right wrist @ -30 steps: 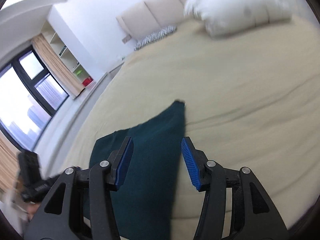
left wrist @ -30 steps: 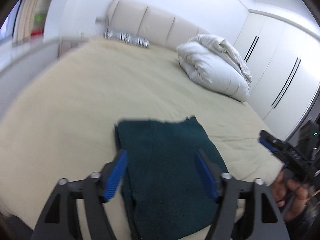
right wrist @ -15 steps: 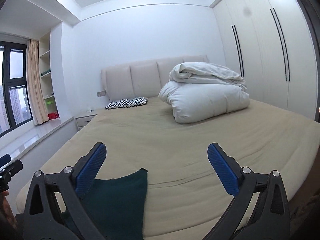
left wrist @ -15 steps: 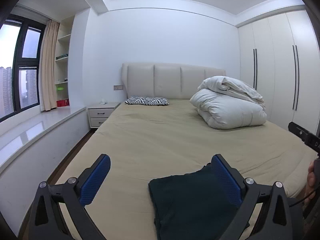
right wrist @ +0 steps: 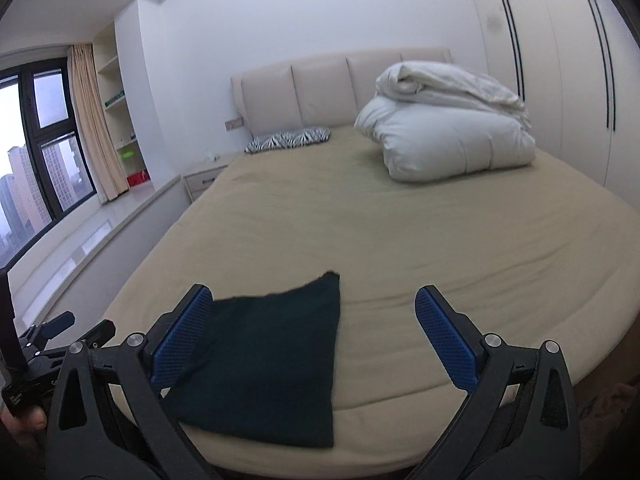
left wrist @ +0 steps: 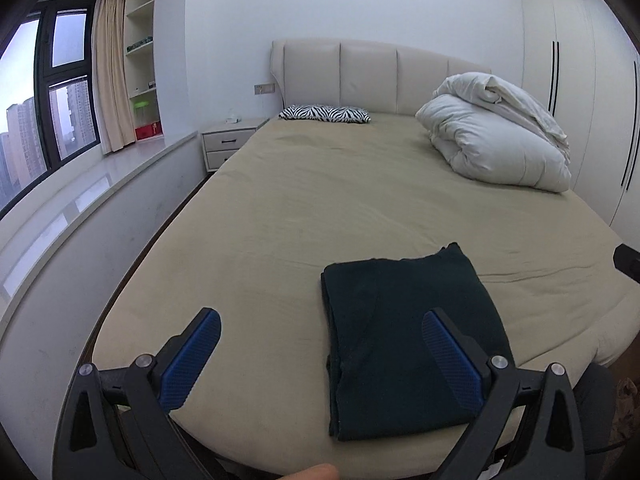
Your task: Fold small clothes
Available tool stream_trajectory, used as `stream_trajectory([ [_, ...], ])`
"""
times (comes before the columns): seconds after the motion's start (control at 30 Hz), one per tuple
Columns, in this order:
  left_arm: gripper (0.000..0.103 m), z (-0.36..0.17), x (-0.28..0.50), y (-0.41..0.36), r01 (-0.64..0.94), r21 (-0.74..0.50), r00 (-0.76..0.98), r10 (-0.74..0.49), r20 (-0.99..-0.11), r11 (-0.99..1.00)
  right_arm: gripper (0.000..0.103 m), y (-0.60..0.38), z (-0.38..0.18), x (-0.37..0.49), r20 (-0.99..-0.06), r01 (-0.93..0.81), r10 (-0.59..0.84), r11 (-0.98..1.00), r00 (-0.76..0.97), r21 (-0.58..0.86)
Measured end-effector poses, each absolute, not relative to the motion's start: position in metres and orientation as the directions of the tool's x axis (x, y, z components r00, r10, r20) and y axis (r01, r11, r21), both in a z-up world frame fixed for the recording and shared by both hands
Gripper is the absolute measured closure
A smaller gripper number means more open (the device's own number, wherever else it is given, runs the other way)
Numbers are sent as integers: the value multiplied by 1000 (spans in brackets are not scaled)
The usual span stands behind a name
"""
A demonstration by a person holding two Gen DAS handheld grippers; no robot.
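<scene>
I see the folded dark green garment flat near the bed's foot edge. My left gripper and right gripper hover above it, fingers wide apart after just opening, nothing between them.

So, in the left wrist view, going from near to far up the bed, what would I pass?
Folded dark green garment → bare beige sheet → rolled white duvet → zebra-striped pillow → cream padded headboard.

A dark green garment lies folded flat near the bed's foot.
</scene>
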State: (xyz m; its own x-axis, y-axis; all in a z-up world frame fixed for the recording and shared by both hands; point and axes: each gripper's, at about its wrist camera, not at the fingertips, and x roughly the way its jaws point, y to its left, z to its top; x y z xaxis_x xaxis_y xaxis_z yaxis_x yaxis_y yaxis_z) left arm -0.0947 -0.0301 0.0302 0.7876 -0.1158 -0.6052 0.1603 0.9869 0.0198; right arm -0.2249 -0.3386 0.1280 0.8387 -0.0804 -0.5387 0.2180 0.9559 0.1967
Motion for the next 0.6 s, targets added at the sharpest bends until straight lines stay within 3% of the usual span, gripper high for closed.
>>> stream_trajectory([
  [0.23, 0, 9, -91, -28, 129, 41, 755, -71, -651, 991, 0, -346, 60, -184, -708, 292, -92, 942, 700, 165],
  [0.6, 0, -40, -78, -39, 145, -4, 634, -96, -767, 989, 0, -327, 10, -160, -727, 270, -156, 962, 669, 43],
])
